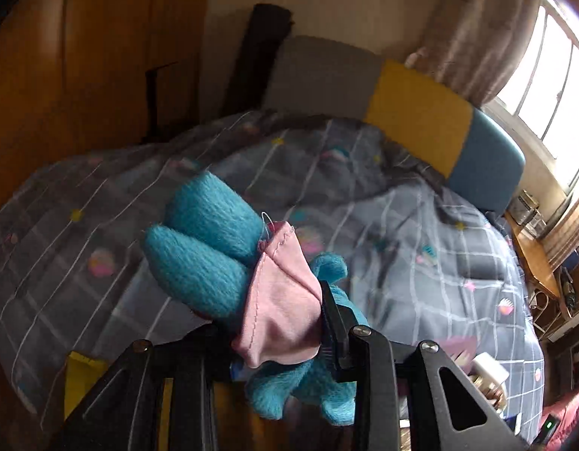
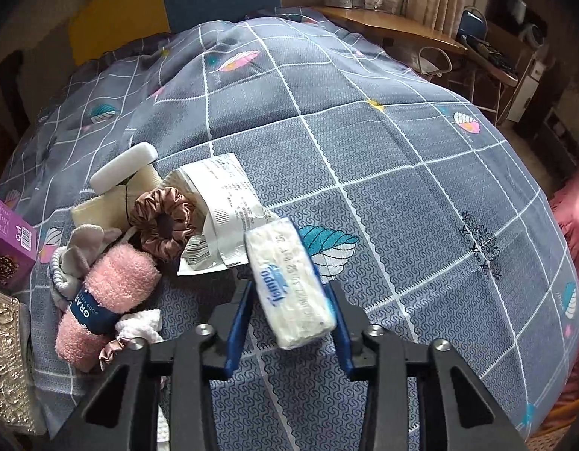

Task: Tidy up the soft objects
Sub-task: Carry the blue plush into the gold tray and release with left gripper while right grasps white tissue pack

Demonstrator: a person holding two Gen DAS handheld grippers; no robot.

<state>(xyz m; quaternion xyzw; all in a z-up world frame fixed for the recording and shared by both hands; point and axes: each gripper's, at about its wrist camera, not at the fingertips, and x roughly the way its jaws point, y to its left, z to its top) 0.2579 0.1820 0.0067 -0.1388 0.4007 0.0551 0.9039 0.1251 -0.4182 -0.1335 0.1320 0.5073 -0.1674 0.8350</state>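
**Both grippers loaded, pile sitting on the bed**

Closest in on the left wrist view, the left gripper (image 1: 278, 332) is clamped on a teal plush toy (image 1: 210, 248) — it has it by the pink fabric part (image 1: 280, 300), with the fuzzy teal lobes sticking up and out over the grey checked duvet (image 1: 421, 248). One finger (image 1: 336, 323) is plain to see; the other is mostly hidden behind the toy.

On the right wrist view, the right gripper (image 2: 289, 315) has a white tissue pack (image 2: 289, 285) tilted between its blue pads (image 2: 238, 323). It looks gripped, though I can't quite tell whether both pads press on it.

Just left of that there's a rolled pink towel (image 2: 105, 300) with a navy band, then a brown scrunchie (image 2: 163, 221) touching a white printed pouch (image 2: 223, 203). Further back — a white case (image 2: 124, 169) lies on something cream-coloured. A purple box (image 2: 9, 240) sits at the far left edge.
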